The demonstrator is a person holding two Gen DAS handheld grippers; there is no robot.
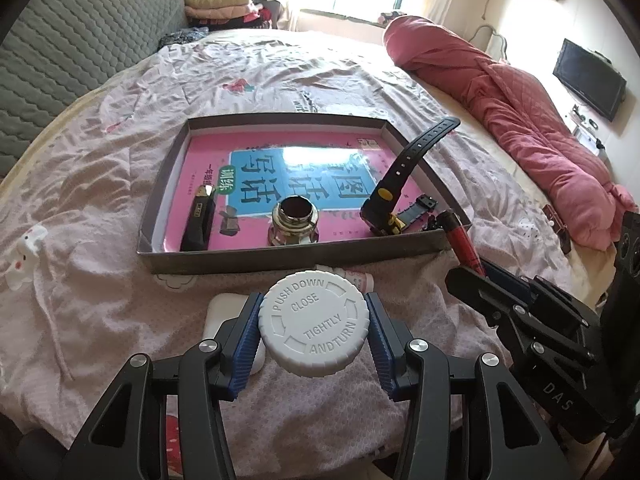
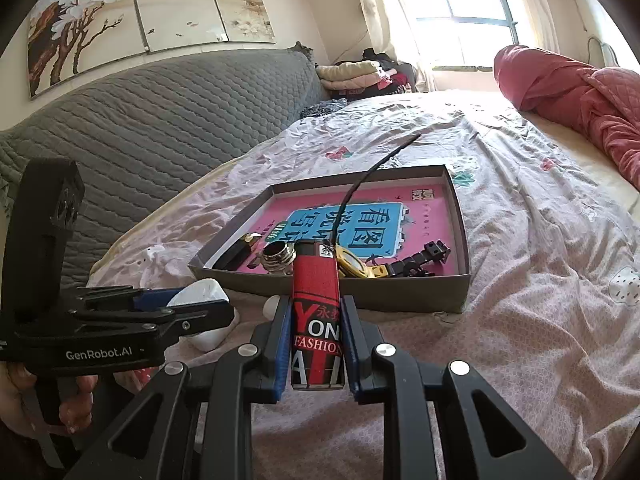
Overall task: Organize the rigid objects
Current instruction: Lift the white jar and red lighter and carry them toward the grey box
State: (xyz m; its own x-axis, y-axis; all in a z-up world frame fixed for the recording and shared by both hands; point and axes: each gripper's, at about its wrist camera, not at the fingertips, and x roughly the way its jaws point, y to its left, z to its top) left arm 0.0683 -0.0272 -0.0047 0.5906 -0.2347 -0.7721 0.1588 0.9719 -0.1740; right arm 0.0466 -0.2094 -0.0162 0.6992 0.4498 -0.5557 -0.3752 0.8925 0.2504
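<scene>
My left gripper (image 1: 314, 334) is shut on a white bottle by its child-proof cap (image 1: 314, 322), just in front of the grey box lid (image 1: 280, 260). My right gripper (image 2: 316, 344) is shut on a red lighter (image 2: 316, 320), held near the lid's front right edge; it shows in the left wrist view (image 1: 464, 244). The lid (image 2: 400, 292) holds a pink book (image 1: 280, 168), a black lighter (image 1: 198, 220), a metal fitting (image 1: 294, 220) and a black-and-yellow watch (image 1: 400, 184). The left gripper with the white cap (image 2: 198, 294) shows in the right wrist view.
A white soap-like block (image 1: 224, 316) lies on the pink bedsheet under my left gripper. A small white toy (image 1: 24, 256) lies at the far left. A red quilt (image 1: 520, 120) is piled on the right. A grey headboard (image 1: 80, 40) is at the left.
</scene>
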